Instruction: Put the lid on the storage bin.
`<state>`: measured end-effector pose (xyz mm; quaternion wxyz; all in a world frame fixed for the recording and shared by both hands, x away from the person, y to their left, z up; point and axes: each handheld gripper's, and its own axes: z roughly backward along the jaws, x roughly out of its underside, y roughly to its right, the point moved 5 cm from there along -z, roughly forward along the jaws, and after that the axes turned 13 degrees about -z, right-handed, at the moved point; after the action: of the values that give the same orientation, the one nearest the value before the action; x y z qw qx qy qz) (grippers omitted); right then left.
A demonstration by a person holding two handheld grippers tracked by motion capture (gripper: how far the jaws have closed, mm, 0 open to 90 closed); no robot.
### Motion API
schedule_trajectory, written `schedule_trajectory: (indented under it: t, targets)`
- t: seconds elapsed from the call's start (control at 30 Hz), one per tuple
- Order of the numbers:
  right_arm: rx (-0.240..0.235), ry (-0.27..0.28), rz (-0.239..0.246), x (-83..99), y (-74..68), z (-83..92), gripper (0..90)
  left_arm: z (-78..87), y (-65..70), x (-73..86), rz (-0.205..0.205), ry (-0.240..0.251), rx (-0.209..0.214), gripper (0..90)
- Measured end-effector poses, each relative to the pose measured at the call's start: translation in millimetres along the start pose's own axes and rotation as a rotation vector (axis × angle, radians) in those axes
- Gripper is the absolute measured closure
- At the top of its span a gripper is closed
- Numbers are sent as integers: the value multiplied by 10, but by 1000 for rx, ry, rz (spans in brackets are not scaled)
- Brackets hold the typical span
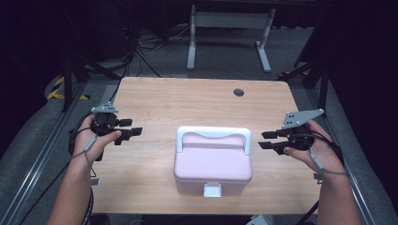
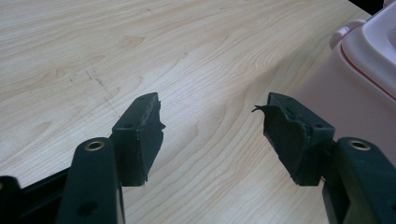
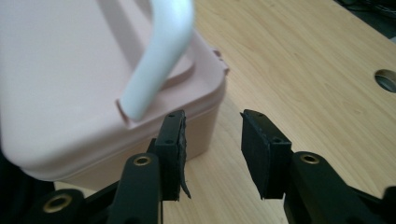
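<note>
Pink box [image 1: 213, 161] with its white handle [image 1: 213, 134] sits lid-shut on the bench [image 1: 187, 101], between my two hand-held grippers. My left hand-held gripper [image 1: 130, 132] hovers spread, well apart from it. My right hand-held gripper [image 1: 267, 139] is spread too, near the box's side.

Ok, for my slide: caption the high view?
Two open tongs, left and right, flank a closed pink box.

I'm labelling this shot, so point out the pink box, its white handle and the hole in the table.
box [image 1: 212, 164]: high view, middle of the lid.
handle [image 1: 213, 132]: high view, middle of the top bar.
hole [image 1: 238, 92]: high view, its centre, far table edge.
</note>
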<state>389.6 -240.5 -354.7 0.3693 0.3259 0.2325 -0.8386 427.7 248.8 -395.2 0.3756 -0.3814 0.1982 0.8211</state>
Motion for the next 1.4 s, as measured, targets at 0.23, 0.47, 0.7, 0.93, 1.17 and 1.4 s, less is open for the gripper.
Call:
schedule_trajectory:
  t: [0.23,0.47,0.7,0.93,1.17,1.4]
  targets:
    - [74,50,-37,40,242,69,546,0,-39,41,-6,-13,-12,368]
    - [104,63,-83,139,478,81,513,-9,-81,84,-3,-19,-17,361]
    - [109,74,-117,238,684,34,482,-38,-125,144,-5,-38,-15,355]
    - [111,62,-144,347,845,-44,467,-96,-154,187,-23,-39,-16,356]
    - [140,42,-179,497,1054,-148,454,-162,-202,251,-24,-51,-3,356]
    - [156,6,-209,627,1187,-289,452,-221,-253,317,12,-41,5,353]
